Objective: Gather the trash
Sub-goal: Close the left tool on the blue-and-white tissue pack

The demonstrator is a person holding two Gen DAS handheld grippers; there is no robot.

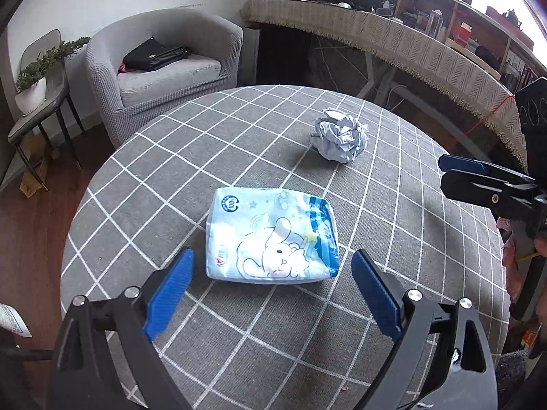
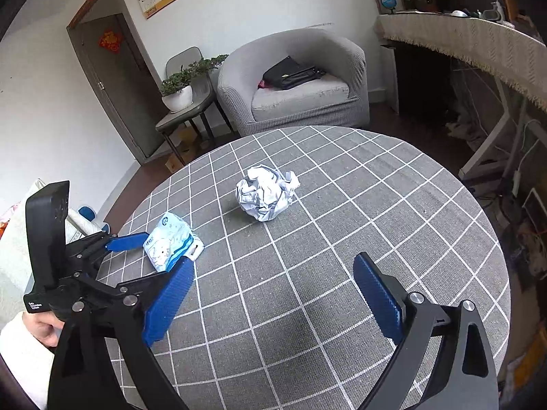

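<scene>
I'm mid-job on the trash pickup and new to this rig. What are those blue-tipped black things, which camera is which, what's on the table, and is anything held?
They are two hand-held grippers, each carried by a person, with blue pads on two fingers. Each picture comes from a camera on one gripper, looking forward along its fingers.

In the left wrist view, the left gripper stands open just short of a tissue pack, pads not touching it. The right gripper shows at that picture's right edge.

In the right wrist view, the right gripper is open over bare tablecloth, aimed toward the crumpled paper ball. A hand holding the left gripper shows at lower left.

Nothing is held yet; both items lie on the round table.
</scene>
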